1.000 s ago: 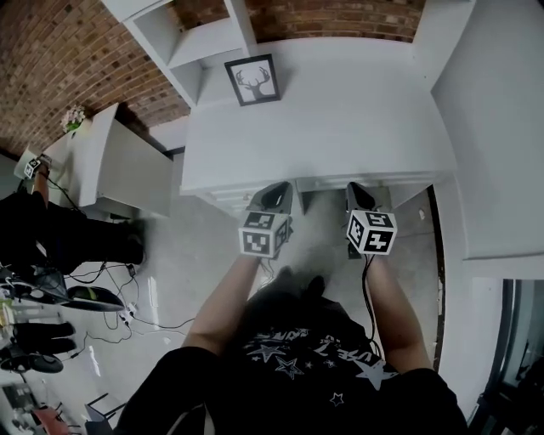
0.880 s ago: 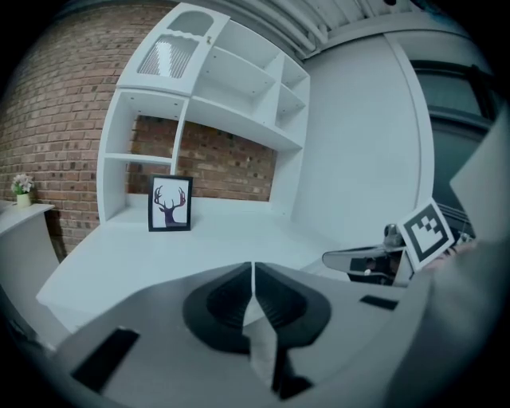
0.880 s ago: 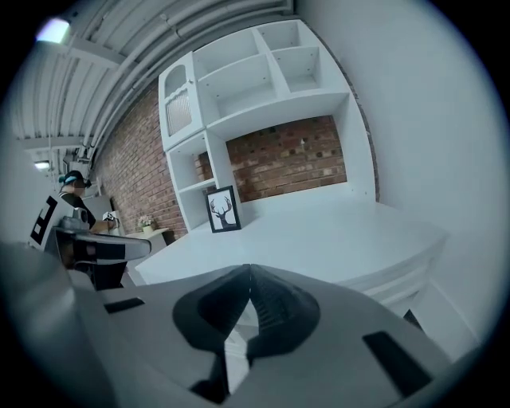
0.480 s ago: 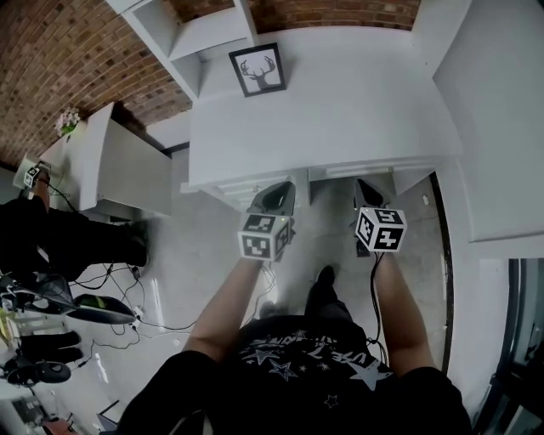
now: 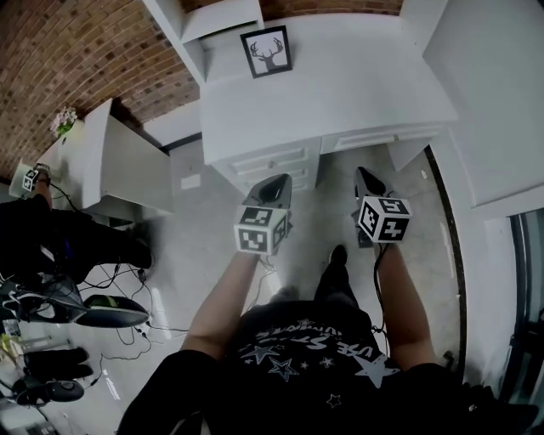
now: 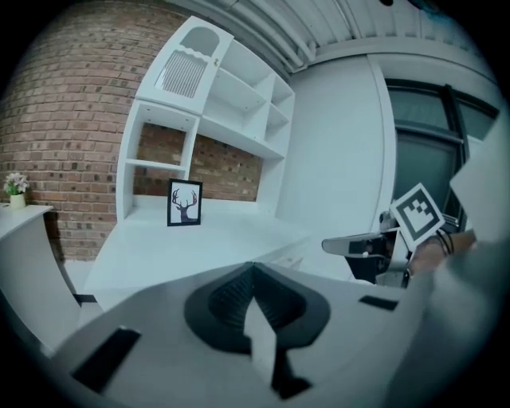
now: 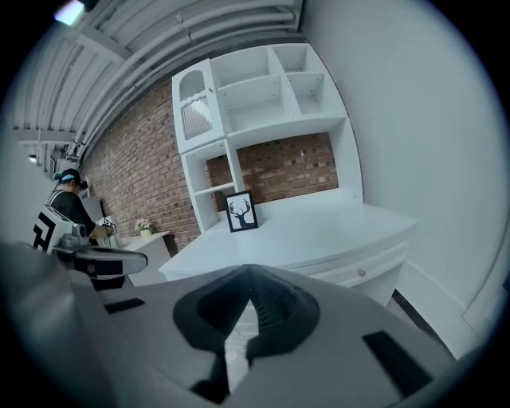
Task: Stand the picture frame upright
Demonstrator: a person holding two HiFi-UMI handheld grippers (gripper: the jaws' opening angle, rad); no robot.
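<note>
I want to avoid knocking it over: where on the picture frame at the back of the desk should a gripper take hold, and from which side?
Probably the top edge of the picture frame, jaws over its front and back, coming from the front across the desk. It stands upright facing forward, with the shelf unit close on one side and the brick wall behind.

white desk | shelf unit | brick wall | flowers on side cabinet | floor cables
</note>
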